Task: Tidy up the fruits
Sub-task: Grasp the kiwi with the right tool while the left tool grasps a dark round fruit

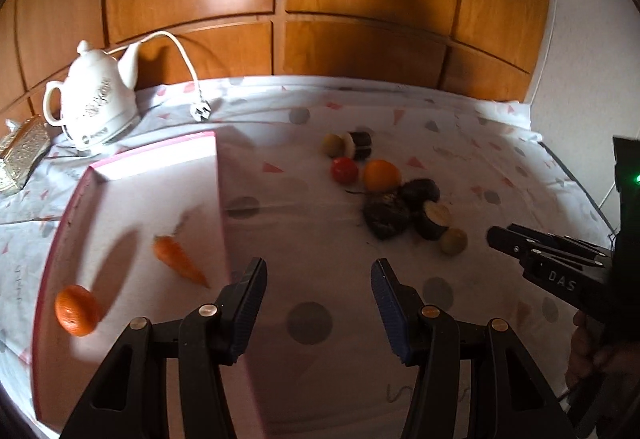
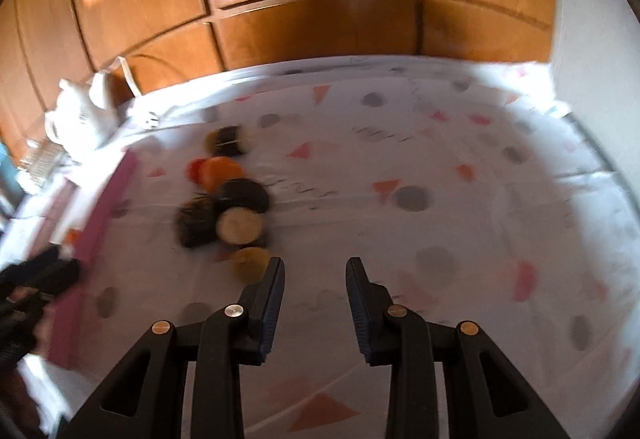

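Both the left claw [image 1: 319,295] and right claw [image 2: 315,293] hang spread and empty (fruit pile [image 1: 394,195] nearby) above the counter [image 1: 320,239].

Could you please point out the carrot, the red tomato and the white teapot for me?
carrot [image 1: 178,257]: left wrist view, middle of its orange body, inside the pink tray.
red tomato [image 1: 344,170]: left wrist view, centre of its round top, on the cloth.
white teapot [image 1: 98,101]: left wrist view, middle of its belly.
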The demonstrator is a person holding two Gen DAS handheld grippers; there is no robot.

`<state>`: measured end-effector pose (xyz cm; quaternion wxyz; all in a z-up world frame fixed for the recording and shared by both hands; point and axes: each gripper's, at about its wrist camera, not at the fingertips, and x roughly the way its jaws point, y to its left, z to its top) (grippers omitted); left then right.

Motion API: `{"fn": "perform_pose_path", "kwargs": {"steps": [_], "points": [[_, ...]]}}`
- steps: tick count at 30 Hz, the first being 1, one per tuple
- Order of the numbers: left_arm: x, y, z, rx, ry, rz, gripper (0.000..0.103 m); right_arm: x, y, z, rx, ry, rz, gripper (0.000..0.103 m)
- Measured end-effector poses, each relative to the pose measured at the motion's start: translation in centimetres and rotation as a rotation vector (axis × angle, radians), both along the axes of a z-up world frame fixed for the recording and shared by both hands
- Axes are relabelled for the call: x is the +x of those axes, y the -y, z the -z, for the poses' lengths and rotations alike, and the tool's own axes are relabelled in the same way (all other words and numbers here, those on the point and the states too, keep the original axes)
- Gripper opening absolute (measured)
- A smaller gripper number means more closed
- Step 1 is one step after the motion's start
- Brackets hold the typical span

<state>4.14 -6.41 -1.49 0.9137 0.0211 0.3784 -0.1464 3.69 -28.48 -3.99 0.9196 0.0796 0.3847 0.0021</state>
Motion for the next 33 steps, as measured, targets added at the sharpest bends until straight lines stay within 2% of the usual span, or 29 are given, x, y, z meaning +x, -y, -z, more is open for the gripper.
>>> {"fn": "perform_pose_path", "kwargs": {"steps": [5,7,15,17,18,22,25,28,33], "points": [[0.3,0.7,1.0,0.007,-0.034,0.002,0.055,0.0,-1.9,0.7,0.040,0.000,-0.098,0.032],[0.2,0.7,1.2,0.009,-0.035,0.002,0.055,0.1,-2.1,1.0,0.066,-0.004,-0.103,0.037],[1.1,1.2,1.5,-0.001,-0.058,0.007,0.055,1.9,-2.1,1.7,0.072,-0.020,-0.123,0.037],[1.5,1.5,1.5,-0.001,-0.063,0.013,0.055,2.4,-2.1,2.1,0.084,-0.043,-0.139,0.036],[1.7,1.7,1.5,-0.004,-0.065,0.017,0.055,2.4,-2.0,2.2,0.085,-0.048,-0.139,0.031],[2.7,2.5,1.5,-0.015,-0.075,0.031,0.055,2.3,-1.5,2.2,0.040,-0.032,-0.109,0.029],[3.5,3.1,1.5,-0.022,-0.077,0.035,0.055,2.2,-0.3,2.1,-0.022,-0.007,-0.022,0.029],[4.6,3.6,1.7,-0.041,-0.096,0.031,0.061,2.3,0.5,2.4,-0.062,0.001,0.006,0.029],[6.0,4.2,1.8,-0.062,-0.106,0.014,0.062,1.9,1.0,2.8,-0.046,0.030,0.014,0.029]]}}
